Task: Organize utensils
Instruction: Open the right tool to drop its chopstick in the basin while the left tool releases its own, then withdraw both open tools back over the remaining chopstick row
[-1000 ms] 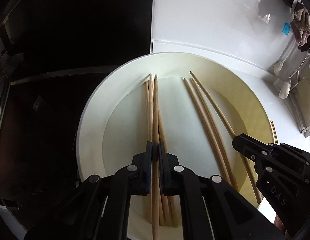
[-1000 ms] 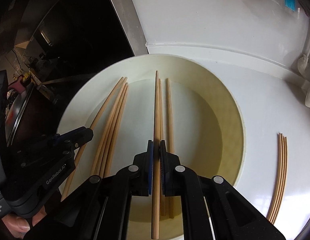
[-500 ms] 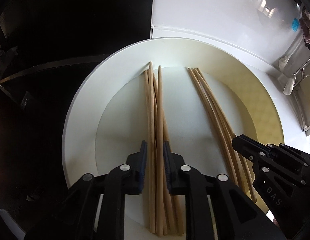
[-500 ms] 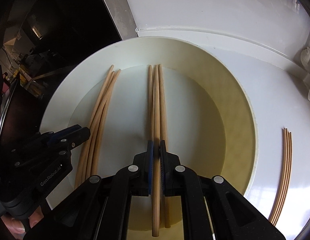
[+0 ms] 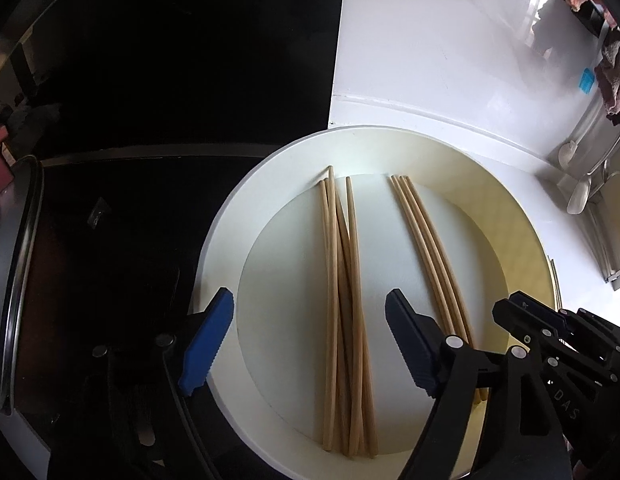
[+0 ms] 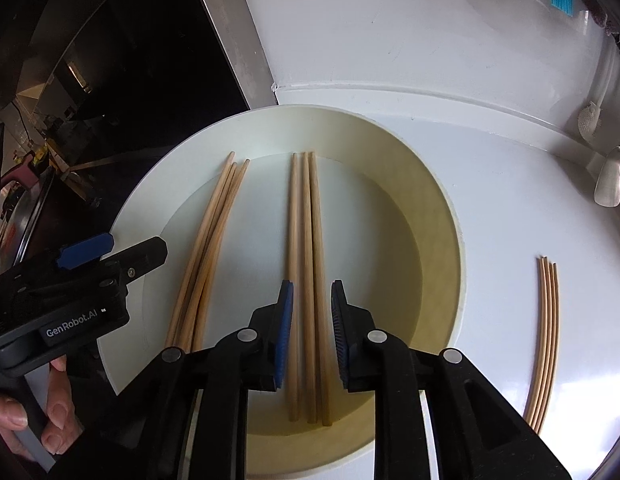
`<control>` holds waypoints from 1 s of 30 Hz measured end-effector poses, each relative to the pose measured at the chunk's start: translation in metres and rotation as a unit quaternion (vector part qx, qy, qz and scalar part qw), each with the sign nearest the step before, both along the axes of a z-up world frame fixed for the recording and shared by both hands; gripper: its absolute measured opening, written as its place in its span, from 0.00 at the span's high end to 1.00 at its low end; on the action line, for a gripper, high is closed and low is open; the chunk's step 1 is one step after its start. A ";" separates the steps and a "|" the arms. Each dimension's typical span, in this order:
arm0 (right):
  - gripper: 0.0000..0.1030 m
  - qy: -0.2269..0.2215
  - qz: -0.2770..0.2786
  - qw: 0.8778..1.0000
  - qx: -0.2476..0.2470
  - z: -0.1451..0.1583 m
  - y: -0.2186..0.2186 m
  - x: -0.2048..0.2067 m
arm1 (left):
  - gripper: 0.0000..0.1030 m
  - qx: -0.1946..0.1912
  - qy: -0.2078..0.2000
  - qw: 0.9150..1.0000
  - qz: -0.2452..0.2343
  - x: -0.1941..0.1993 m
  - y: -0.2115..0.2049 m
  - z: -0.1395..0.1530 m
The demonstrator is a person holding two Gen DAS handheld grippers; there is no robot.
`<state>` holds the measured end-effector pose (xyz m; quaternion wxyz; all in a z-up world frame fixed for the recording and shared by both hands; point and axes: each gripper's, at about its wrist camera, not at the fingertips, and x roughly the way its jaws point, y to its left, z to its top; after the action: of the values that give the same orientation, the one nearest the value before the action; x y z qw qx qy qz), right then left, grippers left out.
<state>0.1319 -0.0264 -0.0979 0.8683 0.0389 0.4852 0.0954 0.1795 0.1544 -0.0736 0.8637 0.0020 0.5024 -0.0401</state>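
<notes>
A cream round plate [image 5: 230, 240] [image 6: 441, 208] holds two bundles of wooden chopsticks. Several lie in the left bundle [image 5: 351, 240] [image 6: 214, 232], crossing a little. My left gripper [image 5: 310, 308] hovers over them, its jaws opening wide and touching nothing. Three straight ones make up the right bundle [image 6: 306, 220] [image 5: 425, 240], flat on the plate. My right gripper [image 6: 311, 292] straddles them, its jaws opening a little, the pads clear of the wood. Each gripper also shows in the other's view: the right gripper [image 5: 509, 312] and the left gripper [image 6: 126, 248].
More chopsticks [image 6: 545, 340] lie on the white counter right of the plate. White spoons [image 6: 609, 184] rest at the far right edge. A dark cooktop [image 5: 130, 220] borders the plate on the left. A hand [image 6: 30, 420] grips the left tool's handle.
Both grippers were shut on a chopstick each. Both have let go: the left jaws spread wide, the right a little. The released sticks now lie in the plate with their bundles.
</notes>
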 end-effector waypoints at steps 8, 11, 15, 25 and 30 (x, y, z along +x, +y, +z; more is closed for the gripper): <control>0.74 -0.004 -0.006 1.000 0.006 0.002 -0.006 -0.027 | 0.24 0.006 0.000 1.000 -0.003 -0.022 0.000 0.007; 0.70 -0.011 -0.013 1.000 0.008 0.006 -0.010 -0.037 | 0.22 0.006 -0.006 1.000 -0.005 -0.031 -0.003 0.013; 0.67 -0.018 -0.020 1.000 0.012 0.013 -0.023 -0.054 | 0.18 0.007 -0.016 1.000 -0.011 -0.046 -0.010 0.022; 0.58 -0.035 -0.058 0.998 0.007 0.021 -0.081 -0.098 | 0.17 0.011 -0.016 0.999 -0.046 -0.082 -0.055 0.030; 0.58 -0.030 -0.090 0.995 -0.011 0.020 -0.122 -0.117 | 0.17 -0.003 -0.021 0.998 -0.065 -0.097 -0.089 0.030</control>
<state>0.0154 -0.1484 -0.0778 0.8881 0.0697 0.4541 0.0131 0.0825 0.0658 -0.0437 0.8695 0.0329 0.4830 -0.0977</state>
